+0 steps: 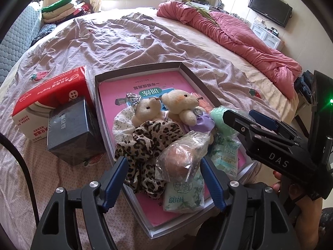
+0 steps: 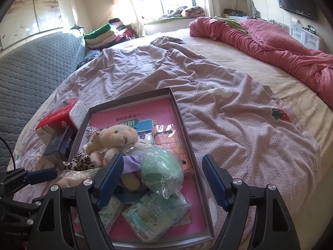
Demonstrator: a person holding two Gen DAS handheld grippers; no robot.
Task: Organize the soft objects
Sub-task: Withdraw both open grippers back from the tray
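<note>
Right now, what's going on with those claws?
Left claw open, right claw open, both empty. Soft toys piled in tray. Bagged sponge between left claw's fingers, ungripped.

Each black gripper (image 1: 164,179) has blue ribbed pads (image 1: 113,179), silver screws, white "DAS" lettering.

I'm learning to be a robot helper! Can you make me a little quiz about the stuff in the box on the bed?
1. True or false: the two cream teddy bears sit on the bedsheet outside the grey box.
2. Which wrapped item lies between the open fingers of the left gripper? A) the pink ball in a clear bag B) the red carton C) the dark blue box
3. Fill in: the scrunchie beside the bears has a ____ print.

Key: 1 false, they are inside the box. 2 A. 3 leopard.
</note>
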